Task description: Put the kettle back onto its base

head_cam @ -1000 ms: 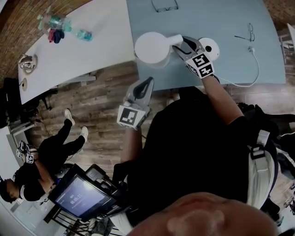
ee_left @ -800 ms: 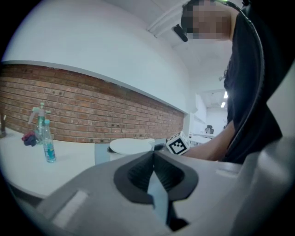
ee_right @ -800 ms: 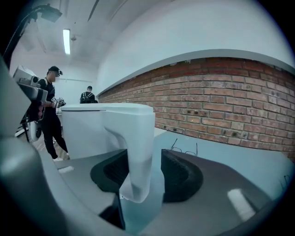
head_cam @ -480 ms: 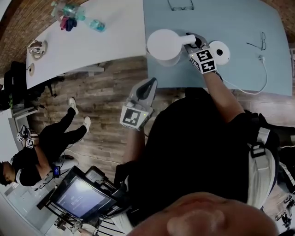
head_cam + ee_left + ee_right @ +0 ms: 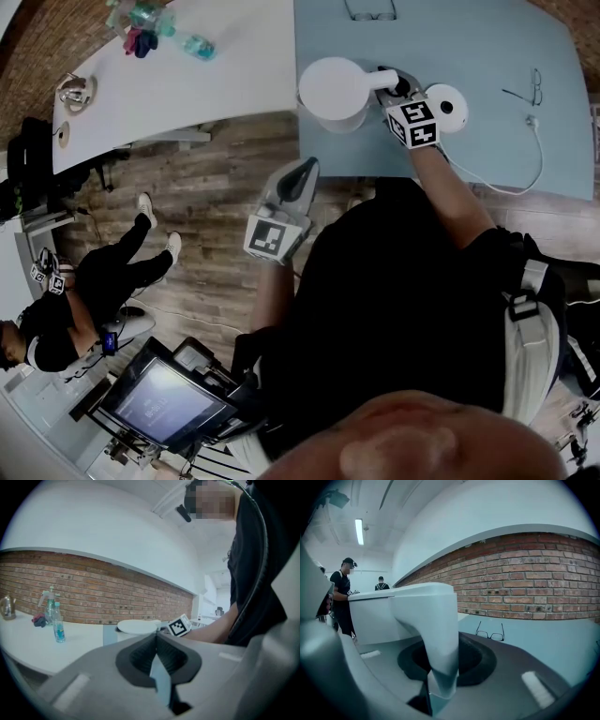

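Only the right gripper view shows the right gripper [image 5: 440, 660] clamped on the kettle's handle [image 5: 433, 616], with glasses [image 5: 490, 634] at 2 o'clock beyond; only the head view shows the kettle [image 5: 334, 86] standing on the blue table [image 5: 487, 56], off its base [image 5: 450, 105] at its 3 o'clock. The jaws, wide a second ago, have just been closing onto the handle, and the kettle has not shifted. Its lid hides its inside, and the left gripper [image 5: 298, 176], at its 7 o'clock, is closed and empty.

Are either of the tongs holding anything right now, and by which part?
The right tongs, jaws just closing, grip the kettle by its handle; the left tongs are shut, empty.
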Demonstrator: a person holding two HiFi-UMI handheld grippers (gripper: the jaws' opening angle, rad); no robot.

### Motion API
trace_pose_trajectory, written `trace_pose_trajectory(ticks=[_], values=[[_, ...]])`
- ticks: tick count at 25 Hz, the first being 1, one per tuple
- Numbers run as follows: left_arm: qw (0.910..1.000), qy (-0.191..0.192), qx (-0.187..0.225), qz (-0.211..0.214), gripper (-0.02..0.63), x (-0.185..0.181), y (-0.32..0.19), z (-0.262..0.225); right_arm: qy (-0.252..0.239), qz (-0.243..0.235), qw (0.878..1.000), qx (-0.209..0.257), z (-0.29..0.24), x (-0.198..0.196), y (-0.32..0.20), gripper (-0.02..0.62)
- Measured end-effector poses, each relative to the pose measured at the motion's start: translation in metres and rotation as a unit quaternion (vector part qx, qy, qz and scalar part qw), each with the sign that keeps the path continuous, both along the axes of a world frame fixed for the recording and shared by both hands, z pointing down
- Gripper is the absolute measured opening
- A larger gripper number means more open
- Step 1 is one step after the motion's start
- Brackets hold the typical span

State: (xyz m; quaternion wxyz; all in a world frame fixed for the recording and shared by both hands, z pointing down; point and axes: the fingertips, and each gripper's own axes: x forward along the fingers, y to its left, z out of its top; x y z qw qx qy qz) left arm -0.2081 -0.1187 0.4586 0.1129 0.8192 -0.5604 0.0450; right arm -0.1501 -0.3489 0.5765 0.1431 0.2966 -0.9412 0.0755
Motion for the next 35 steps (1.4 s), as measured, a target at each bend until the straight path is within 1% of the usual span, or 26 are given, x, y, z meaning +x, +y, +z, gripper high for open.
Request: trace_pose_trajectory(ticks=[3, 5, 9, 12, 15, 17, 20, 24, 26, 28, 31, 34, 35], values=[[1.0, 0.001, 0.002, 0.0, 0.002, 0.0, 0.001, 0.002, -0.006, 0.006, 1.0, -0.003, 0.0, -0.001, -0.001, 0.086], [0.9999, 0.003, 0.012, -0.003, 0.002, -0.001, 0.001, 0.004, -0.014, 0.01, 1.0, -0.007, -0.001, -0.002, -0.002, 0.091], [1.0, -0.001, 0.004, -0.003, 0.002, -0.001, 0.0, 0.0, -0.037, 0.025, 0.999, -0.019, -0.002, -0.001, -0.005, 0.098], [0.9998, -0.006, 0.018, -0.009, 0.002, -0.006, 0.002, 0.003, -0.057, 0.036, 0.997, -0.03, -0.003, -0.001, -0.009, 0.107], [0.9996, -0.01, 0.022, -0.013, 0.002, -0.014, 0.005, 0.009, -0.077, 0.052, 0.995, -0.028, -0.008, 0.0, -0.014, 0.114], [0.9995, -0.012, 0.025, -0.014, 0.002, -0.016, 0.007, 0.01, -0.082, 0.056, 0.995, -0.023, -0.011, 0.001, -0.015, 0.114], [0.9997, -0.011, 0.021, -0.011, 0.002, -0.011, 0.012, 0.009, -0.087, 0.055, 0.994, -0.026, -0.013, 0.006, -0.009, 0.114], [0.9995, -0.018, 0.024, 0.001, 0.002, 0.001, 0.02, 0.006, -0.098, 0.065, 0.992, -0.047, -0.013, 0.02, 0.003, 0.116], [0.9999, -0.011, 0.01, 0.008, 0.002, 0.01, 0.024, 0.0, -0.106, 0.071, 0.991, -0.05, -0.016, 0.028, 0.007, 0.117], [0.9999, -0.008, 0.004, 0.011, 0.002, 0.014, 0.028, -0.003, -0.113, 0.075, 0.99, -0.048, -0.023, 0.033, 0.01, 0.118], [0.9996, -0.015, 0.021, 0.013, 0.002, 0.011, 0.035, 0.0, -0.121, 0.08, 0.989, -0.039, -0.036, 0.037, 0.012, 0.118], [0.9998, -0.006, 0.005, 0.017, 0.002, 0.012, 0.042, -0.001, -0.126, 0.086, 0.988, -0.035, -0.043, 0.036, 0.015, 0.118], [0.9997, -0.008, 0.01, 0.018, 0.002, 0.011, 0.044, 0.0, -0.127, 0.088, 0.987, -0.035, -0.044, 0.036, 0.016, 0.118]])
